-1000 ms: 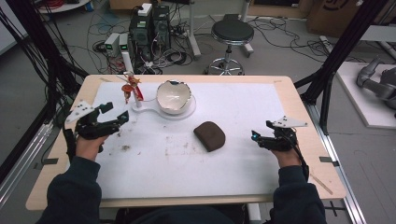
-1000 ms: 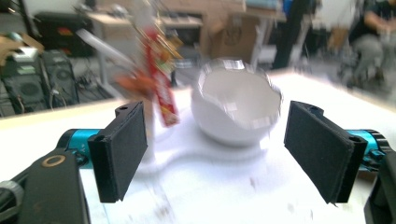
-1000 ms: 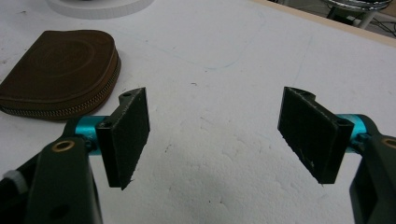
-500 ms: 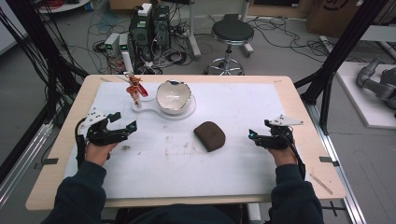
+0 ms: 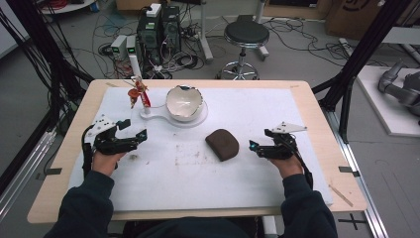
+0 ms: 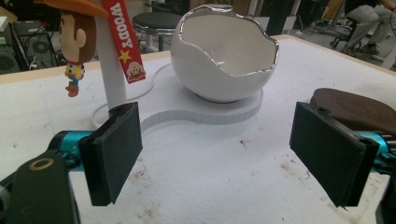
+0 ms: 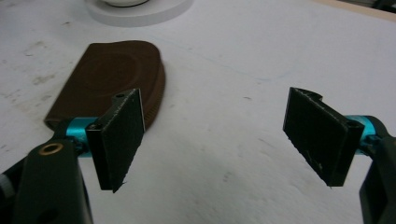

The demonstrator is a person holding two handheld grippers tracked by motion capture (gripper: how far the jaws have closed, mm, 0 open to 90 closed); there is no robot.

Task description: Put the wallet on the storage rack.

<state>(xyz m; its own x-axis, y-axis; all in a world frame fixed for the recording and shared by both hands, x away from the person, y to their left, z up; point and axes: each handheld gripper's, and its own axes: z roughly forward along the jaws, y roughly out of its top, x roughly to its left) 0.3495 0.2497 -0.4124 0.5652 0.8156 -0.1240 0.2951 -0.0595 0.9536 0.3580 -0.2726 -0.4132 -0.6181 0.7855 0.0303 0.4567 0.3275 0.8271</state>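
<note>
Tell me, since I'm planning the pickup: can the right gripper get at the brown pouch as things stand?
Probably yes. The right gripper has open, empty jaws pointing toward the brown pouch, which lies flat on the white mat with only bare mat between them.

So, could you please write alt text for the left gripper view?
Two open black jaws rise over a stained white mat, nothing between them. Beyond stands a white eggshell-shaped bowl on a white base whose post carries a cowboy charm; a brown pouch lies at right.
</note>
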